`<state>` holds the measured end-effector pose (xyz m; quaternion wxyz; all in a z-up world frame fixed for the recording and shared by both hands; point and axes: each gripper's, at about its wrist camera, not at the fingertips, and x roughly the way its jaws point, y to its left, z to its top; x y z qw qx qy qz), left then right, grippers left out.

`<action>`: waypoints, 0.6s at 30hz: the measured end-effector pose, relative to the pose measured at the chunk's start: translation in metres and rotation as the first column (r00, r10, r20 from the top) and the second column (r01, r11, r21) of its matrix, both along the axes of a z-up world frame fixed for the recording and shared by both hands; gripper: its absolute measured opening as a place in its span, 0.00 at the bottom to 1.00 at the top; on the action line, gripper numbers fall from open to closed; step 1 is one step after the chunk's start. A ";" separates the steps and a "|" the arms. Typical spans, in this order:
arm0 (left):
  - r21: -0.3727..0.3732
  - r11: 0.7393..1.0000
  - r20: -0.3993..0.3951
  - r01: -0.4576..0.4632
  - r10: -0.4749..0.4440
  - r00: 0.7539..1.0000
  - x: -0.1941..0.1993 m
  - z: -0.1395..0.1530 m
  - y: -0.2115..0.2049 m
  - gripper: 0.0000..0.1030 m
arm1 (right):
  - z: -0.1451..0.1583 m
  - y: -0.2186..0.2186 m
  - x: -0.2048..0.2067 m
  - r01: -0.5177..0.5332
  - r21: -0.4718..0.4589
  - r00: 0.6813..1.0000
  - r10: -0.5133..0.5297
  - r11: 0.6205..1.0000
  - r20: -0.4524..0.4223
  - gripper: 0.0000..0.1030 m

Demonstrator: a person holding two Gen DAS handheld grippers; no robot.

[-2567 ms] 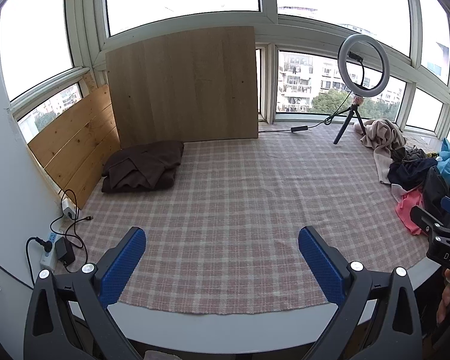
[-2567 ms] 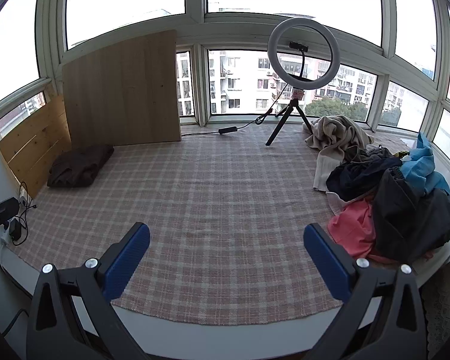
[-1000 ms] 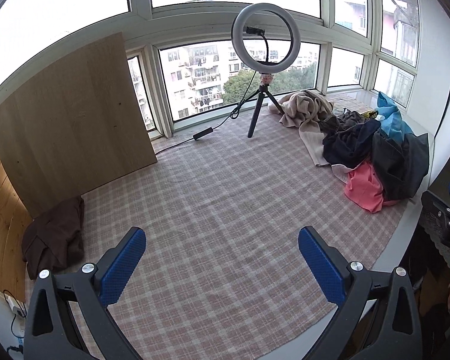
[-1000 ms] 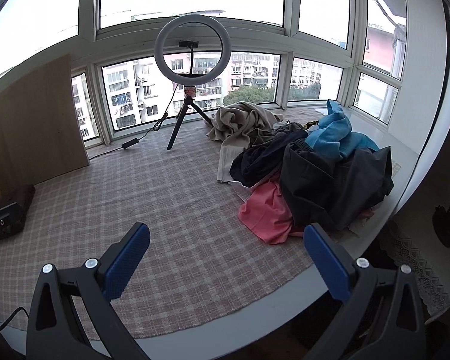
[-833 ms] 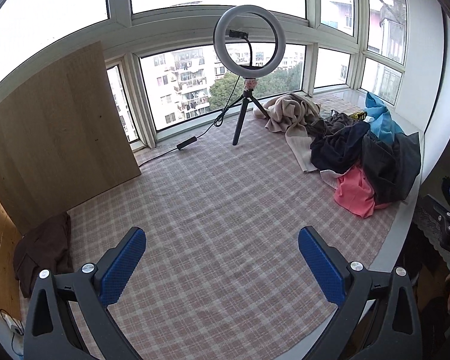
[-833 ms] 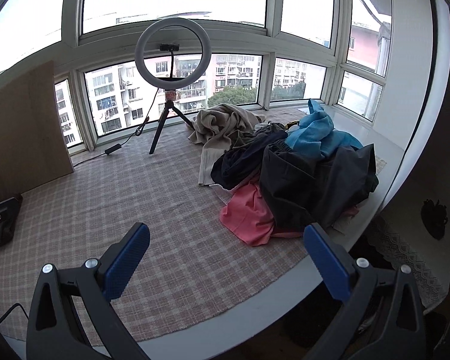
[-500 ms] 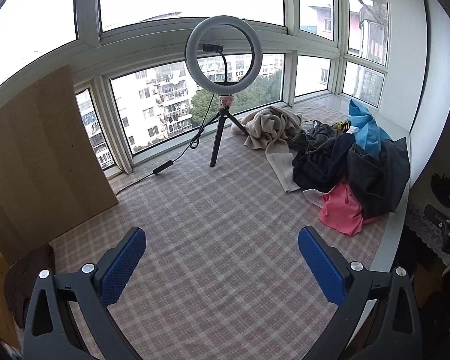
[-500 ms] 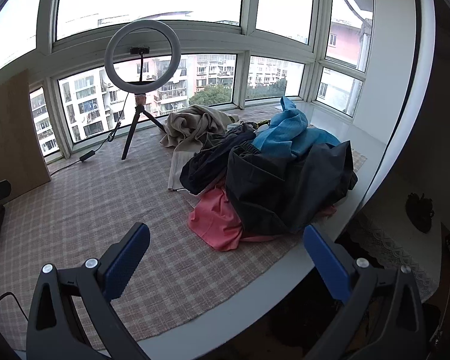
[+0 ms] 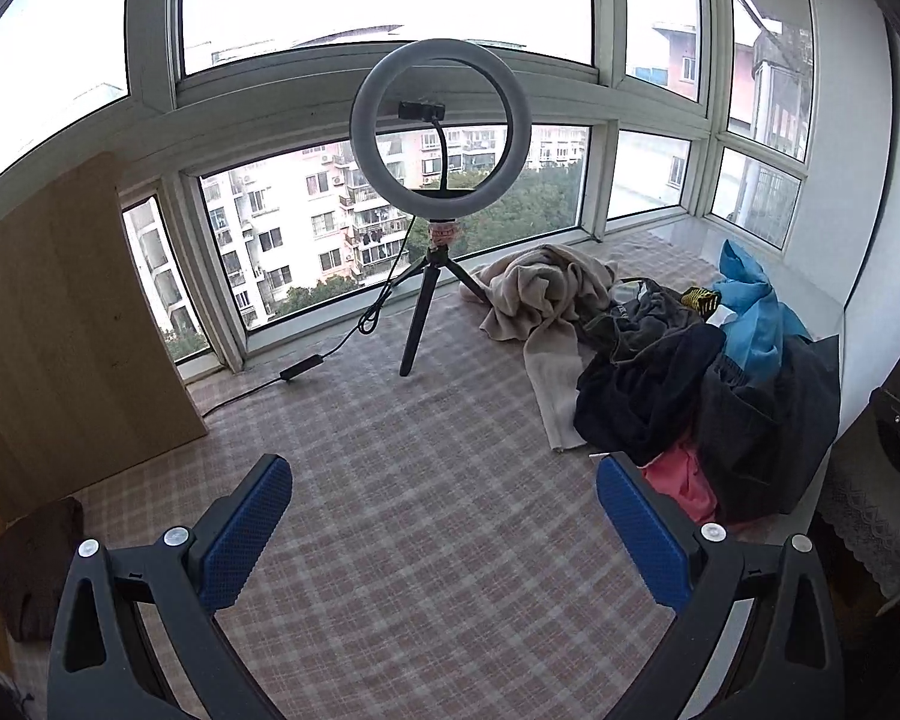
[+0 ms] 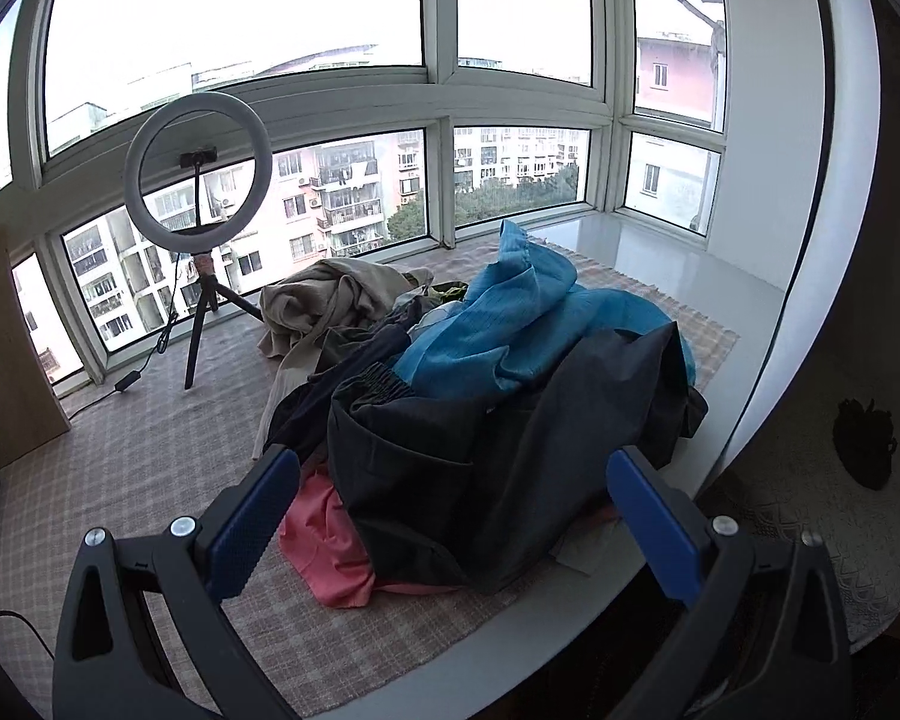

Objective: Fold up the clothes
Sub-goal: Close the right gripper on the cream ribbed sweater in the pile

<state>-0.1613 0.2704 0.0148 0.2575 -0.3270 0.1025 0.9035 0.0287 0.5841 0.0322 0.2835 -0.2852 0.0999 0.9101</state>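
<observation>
brown garment (image 9: 36,564) shows only past the left gripper (image 9: 444,522) (both grippers (image 10: 456,504) spread wide, empty).

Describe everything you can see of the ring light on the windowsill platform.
The ring light is a white circular lamp on a short black tripod, standing upright on the checked cloth by the window. A small black clamp sits inside the ring. A black cable with an inline switch trails left from it. Nothing else touches it.

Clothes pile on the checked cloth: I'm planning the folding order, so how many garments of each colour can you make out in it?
Beige: 1
Blue: 1
Dark grey/black: 1
Navy: 1
Pink: 1
Total: 5 visible; more may be buried. A brown garment lies apart from the pile.
</observation>
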 end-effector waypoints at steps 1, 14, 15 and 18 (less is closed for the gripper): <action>-0.003 1.000 -0.003 -0.012 0.012 1.000 -0.002 0.001 0.007 0.99 | 0.000 0.011 -0.006 -0.016 -0.008 1.000 0.016 1.000 -0.006 1.00; -0.077 0.994 0.041 -0.084 0.087 0.995 -0.026 -0.014 0.068 0.99 | -0.016 0.078 -0.115 -0.257 -0.077 0.966 0.256 0.963 -0.026 1.00; -0.084 0.993 0.043 -0.085 0.088 0.995 -0.029 -0.015 0.071 0.99 | -0.018 0.079 -0.120 -0.270 -0.079 0.963 0.269 0.960 -0.026 1.00; -0.096 0.991 0.053 -0.093 0.098 0.994 -0.040 -0.020 0.075 0.99 | -0.020 0.083 -0.135 -0.301 -0.096 0.954 0.299 0.949 -0.032 1.00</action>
